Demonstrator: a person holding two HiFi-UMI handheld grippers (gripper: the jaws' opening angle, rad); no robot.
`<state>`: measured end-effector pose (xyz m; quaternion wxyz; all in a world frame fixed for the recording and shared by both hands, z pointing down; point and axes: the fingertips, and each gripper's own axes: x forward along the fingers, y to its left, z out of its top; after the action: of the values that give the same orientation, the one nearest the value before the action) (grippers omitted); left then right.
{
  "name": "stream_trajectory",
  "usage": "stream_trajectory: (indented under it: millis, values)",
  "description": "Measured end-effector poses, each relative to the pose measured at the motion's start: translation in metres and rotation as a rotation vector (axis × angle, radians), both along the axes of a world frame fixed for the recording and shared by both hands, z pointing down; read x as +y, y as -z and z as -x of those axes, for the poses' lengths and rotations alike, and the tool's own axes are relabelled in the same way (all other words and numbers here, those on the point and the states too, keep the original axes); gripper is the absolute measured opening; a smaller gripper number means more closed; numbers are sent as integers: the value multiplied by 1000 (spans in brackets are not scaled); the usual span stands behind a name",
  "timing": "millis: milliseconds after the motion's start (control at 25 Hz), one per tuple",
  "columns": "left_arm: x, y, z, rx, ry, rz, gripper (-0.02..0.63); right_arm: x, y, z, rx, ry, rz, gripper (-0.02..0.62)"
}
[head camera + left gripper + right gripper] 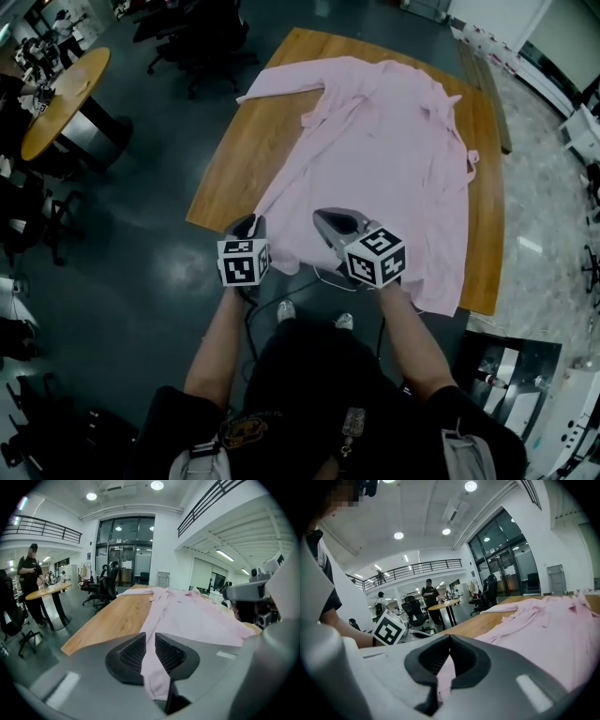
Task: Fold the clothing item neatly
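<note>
Pink shirt [384, 141]: one, spread flat over most of the single wooden worktop [239, 155], with one sleeve [281, 82] reaching toward the far left corner and the hem at the near edge. Two hand-held grippers meet that hem side by side.

The left hand-held gripper [249, 225] has its jaws slightly apart, with a strip of the shirt running through the gap. The right hand-held gripper [328, 217] is clamped onto a fold of the fabric.

Only the head view shows the whole garment and both marker cubes. The jaw gap shows only in the left gripper view [150, 637], and the pinch only in the right gripper view [449, 638]. The right gripper view also catches the left one's marker cube [389, 630].

Beyond the worktop stands one round table [64, 94], with a person [30, 576] beside it.
</note>
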<state>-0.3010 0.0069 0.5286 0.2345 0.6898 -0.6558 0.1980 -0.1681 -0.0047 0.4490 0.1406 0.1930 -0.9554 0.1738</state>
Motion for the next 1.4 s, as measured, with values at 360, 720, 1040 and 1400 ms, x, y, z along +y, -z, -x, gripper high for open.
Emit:
stream_trajectory:
  millis: [360, 720, 1040, 1400]
  values:
    - [-8, -58, 21, 40, 0, 148, 128, 1, -9, 13, 49, -38, 25, 3]
    - [-15, -34, -9, 85, -41, 117, 26, -8, -5, -25, 39, -122, 27, 3]
    - [-16, 20, -113, 80, -234, 3, 26, -6, -3, -73, 16, -191, 43, 3]
    - [-22, 9, -211, 72, -375, 33, 28, -6, -8, -147, 13, -306, 73, 3]
